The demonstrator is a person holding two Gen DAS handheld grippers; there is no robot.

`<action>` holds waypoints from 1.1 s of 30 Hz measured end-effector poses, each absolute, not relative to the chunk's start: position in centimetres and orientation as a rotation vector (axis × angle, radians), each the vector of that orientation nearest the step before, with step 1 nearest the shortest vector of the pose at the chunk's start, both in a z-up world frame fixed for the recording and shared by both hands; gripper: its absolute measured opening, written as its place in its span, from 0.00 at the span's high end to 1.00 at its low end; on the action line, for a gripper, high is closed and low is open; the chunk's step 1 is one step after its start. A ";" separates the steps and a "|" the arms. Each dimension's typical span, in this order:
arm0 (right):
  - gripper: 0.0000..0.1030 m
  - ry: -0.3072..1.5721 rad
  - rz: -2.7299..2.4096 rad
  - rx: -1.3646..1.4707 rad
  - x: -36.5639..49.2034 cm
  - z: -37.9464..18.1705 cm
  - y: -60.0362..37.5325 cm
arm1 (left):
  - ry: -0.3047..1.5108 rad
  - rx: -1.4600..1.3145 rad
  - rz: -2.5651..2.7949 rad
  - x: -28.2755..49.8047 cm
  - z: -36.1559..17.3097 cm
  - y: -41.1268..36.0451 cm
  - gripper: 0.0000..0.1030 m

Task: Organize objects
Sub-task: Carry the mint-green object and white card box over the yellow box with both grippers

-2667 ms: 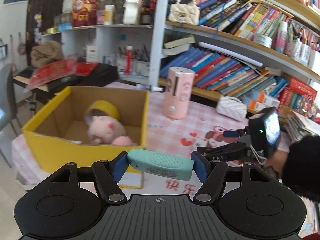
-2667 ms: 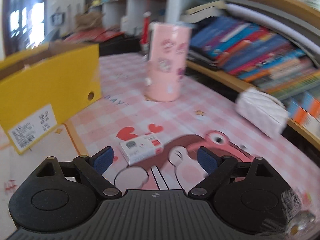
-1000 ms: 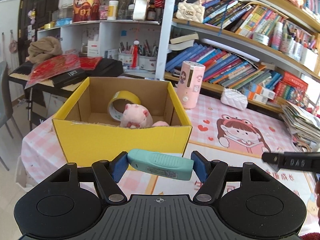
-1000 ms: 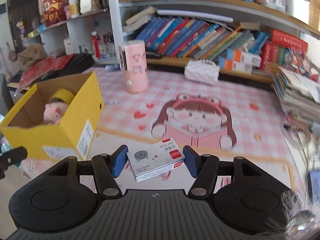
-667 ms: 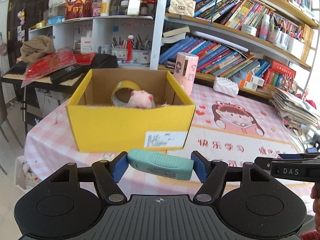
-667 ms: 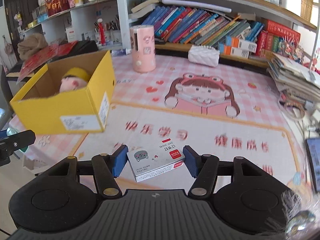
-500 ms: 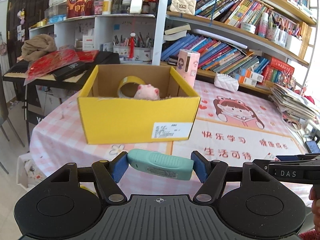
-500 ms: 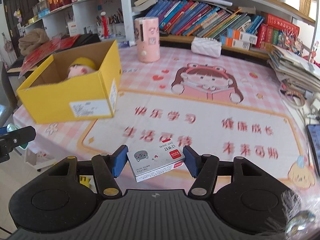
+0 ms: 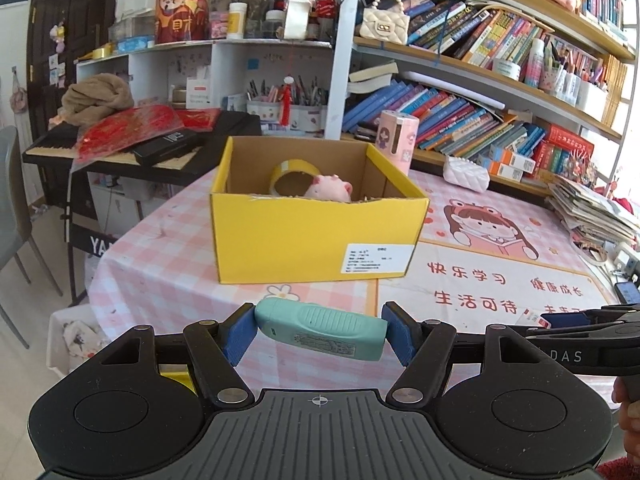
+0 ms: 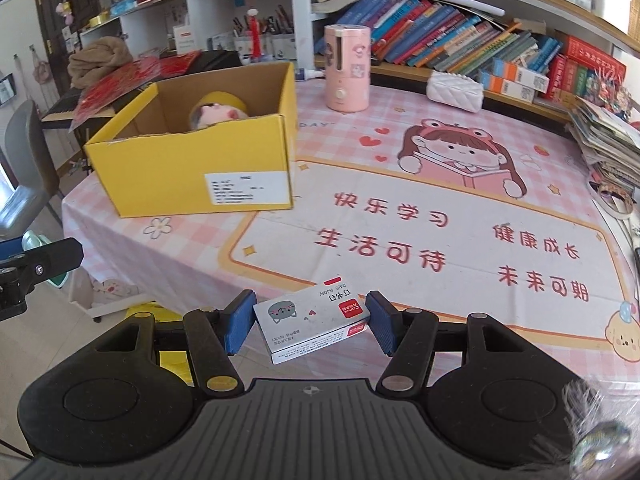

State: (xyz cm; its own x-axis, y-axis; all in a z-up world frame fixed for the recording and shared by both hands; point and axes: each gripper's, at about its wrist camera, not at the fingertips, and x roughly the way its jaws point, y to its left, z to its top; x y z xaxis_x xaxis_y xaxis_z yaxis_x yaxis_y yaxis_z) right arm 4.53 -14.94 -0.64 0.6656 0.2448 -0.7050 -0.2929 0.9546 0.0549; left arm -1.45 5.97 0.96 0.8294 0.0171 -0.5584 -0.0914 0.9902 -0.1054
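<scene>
So you've got both hands loaded right now. Your left gripper (image 9: 319, 332) has its fingers pinching the mint-green device (image 9: 320, 329) end to end, and your right gripper (image 10: 311, 325) is clamped on the little white staple box (image 10: 312, 322) with the cat face, held across its short sides. Both are hanging out past the near edge of the counter (image 10: 400, 216), well short of the yellow box (image 9: 316, 236), which sits on the left part of the pink checked cloth with a tape roll (image 9: 294, 176) and a pink plush pig (image 9: 330, 189) already inside.

My guess is both items go in that box, so here's what I'd watch:

- The green thing is rounded and smooth, gripped only at its tips (not much contact there). A quick swing could make it pivot or pop out before it's over the opening.
- The staple box sits a bit skewed between the fingers, one corner lower. Bump the cardboard wall on the way in and it could twist free and land on the floor.
- The near wall of the yellow box is tall from this angle. Come in too low and you shove the whole box across the cloth.
- Both grippers heading for one opening means they could knock each other. Go one at a time.
</scene>
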 end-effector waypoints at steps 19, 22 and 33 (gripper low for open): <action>0.44 0.705 0.418 -0.158 7.3 1.5 -11.1 | 0.523 -0.142 0.125 1.4 2.4 8.1 0.33; 0.44 0.694 0.441 -0.163 8.7 1.8 -10.7 | 0.511 -0.138 0.139 2.6 2.9 8.3 0.33; 0.44 0.548 0.536 -0.190 15.5 4.6 -8.8 | 0.457 -0.114 0.203 9.8 4.5 8.4 0.33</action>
